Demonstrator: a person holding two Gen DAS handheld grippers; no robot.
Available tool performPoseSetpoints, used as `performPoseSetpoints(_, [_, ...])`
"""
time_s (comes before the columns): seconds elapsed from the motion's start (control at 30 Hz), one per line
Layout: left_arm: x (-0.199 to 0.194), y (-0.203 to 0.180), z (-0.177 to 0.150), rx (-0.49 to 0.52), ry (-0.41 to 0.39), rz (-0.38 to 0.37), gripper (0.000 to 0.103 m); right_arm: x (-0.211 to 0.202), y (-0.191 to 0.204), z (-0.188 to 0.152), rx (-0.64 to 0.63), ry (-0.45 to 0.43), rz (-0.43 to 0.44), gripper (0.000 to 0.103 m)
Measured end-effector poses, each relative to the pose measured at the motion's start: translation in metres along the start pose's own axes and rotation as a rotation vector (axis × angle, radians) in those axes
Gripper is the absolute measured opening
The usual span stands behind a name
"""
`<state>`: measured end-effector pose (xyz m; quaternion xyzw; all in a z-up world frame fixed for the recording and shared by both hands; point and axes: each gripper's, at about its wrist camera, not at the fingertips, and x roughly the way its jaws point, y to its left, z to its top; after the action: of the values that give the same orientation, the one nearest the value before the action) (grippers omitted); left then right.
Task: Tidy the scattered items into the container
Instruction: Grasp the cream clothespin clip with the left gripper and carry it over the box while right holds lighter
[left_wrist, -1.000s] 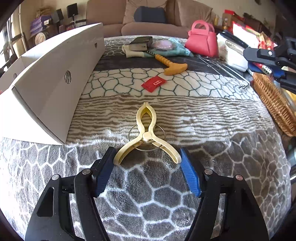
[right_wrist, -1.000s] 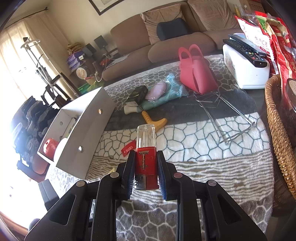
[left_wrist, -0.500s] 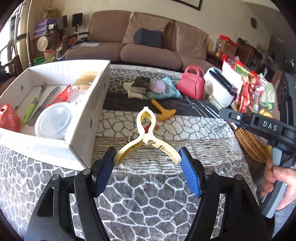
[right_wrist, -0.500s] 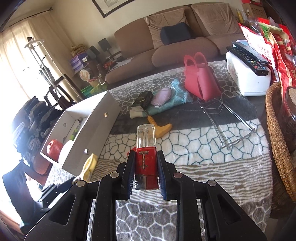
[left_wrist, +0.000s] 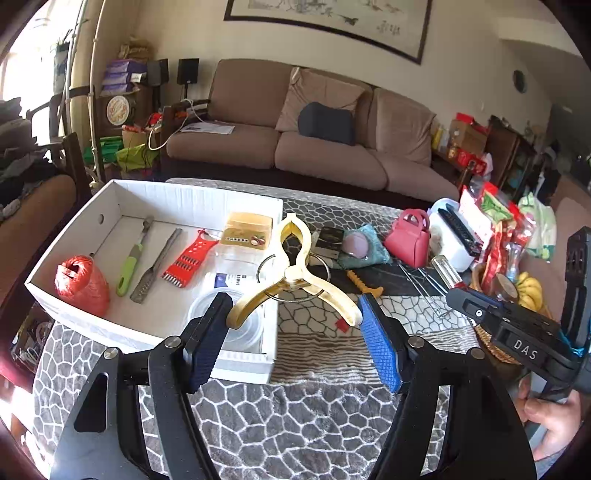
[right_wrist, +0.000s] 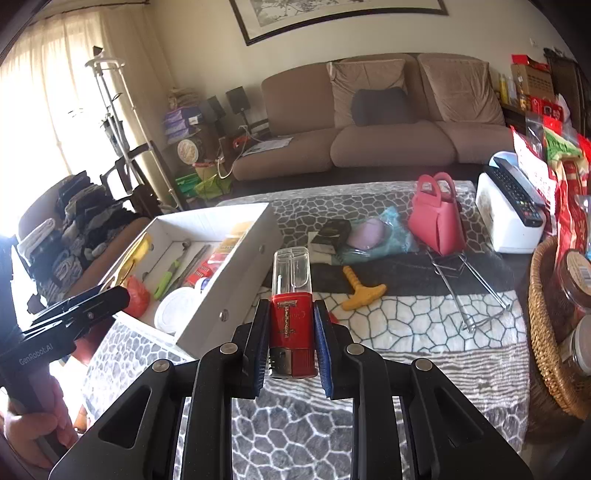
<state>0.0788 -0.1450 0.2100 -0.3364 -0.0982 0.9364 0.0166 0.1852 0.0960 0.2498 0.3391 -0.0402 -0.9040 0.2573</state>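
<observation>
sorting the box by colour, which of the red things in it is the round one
The ball of red twine at the box's near-left corner; the red slotted grater beside it lies flat.

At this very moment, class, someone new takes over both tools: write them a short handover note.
Left tool: shut on the yellow clip, held near the right end of the white box.
Right tool: shut on the red lighter, above the blanket, beside the box.
Done: red twine ball, green-handled tool, red comb and plastic tub lie in the box.
Left: drop both held items in, then collect the yellow T-handle, pink purse and wire rack.
</observation>
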Motion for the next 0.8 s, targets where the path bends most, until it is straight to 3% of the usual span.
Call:
performPoseSetpoints(0.4, [-0.040, 0.085, 0.018, -0.043, -0.021, 0.085, 0.067, 0.004, 0.112, 0.034, -0.104, -0.029, 0.067, 0.022])
performPoseSetpoints(0.8, [-0.019, 0.175, 0.030, -0.091, 0.010, 0.161, 0.067, 0.079, 0.196, 0.037, -0.146, 0.046, 0.153, 0.022])
